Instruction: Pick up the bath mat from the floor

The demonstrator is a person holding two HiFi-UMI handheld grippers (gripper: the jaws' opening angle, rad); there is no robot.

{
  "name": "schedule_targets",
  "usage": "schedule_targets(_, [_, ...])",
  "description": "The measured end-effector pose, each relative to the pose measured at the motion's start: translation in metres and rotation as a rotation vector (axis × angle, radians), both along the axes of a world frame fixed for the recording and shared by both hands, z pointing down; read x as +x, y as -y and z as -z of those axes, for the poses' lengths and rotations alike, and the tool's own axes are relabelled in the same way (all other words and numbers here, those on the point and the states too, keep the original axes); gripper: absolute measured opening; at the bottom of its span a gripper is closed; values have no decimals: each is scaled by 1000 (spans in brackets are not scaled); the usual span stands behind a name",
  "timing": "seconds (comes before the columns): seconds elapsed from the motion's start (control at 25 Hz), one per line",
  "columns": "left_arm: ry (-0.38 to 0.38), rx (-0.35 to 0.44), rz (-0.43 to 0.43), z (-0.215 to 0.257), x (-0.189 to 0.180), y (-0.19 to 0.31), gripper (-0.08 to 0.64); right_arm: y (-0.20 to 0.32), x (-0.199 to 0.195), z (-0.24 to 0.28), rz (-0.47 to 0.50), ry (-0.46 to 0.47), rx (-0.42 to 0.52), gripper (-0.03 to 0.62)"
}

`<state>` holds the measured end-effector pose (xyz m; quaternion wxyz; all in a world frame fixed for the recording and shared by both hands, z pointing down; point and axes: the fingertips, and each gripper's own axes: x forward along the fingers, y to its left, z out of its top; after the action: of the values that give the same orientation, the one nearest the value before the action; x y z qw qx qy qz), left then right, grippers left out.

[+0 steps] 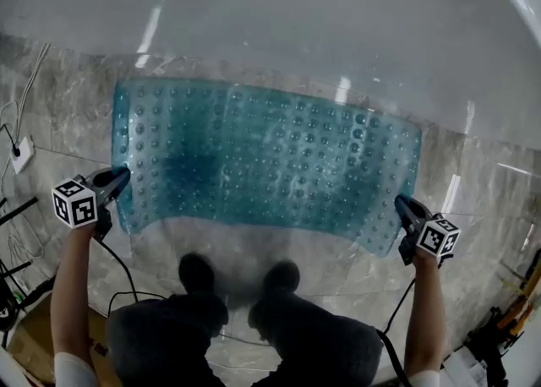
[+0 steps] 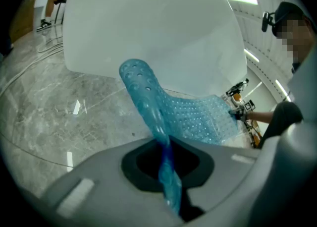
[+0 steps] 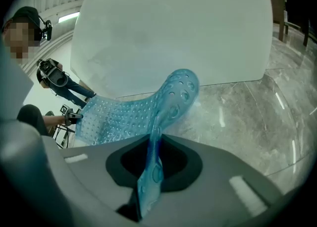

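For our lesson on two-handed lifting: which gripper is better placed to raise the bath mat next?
Neither alone, probably: left gripper and right gripper are each shut on an opposite end of the bath mat, so both should lift together.

Translucent blue, bubble-dotted bath mat (image 1: 270,166)

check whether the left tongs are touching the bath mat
Touching. The left gripper view shows the left tongs closed on the bath mat, with its blue edge pinched between the jaws and running back through them.
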<state>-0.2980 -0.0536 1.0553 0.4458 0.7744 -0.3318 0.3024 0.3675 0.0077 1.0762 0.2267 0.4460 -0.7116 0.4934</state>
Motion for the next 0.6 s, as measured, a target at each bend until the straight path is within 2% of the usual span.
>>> schedule_targets(0.28, [-18, -6, -6, 62, 37, -10, 18, -1, -35, 65, -26, 73, -10, 40])
schedule_targets(0.6, [-25, -37, -46, 148, 62, -36, 18, -12, -67, 149, -2, 73, -22, 37])
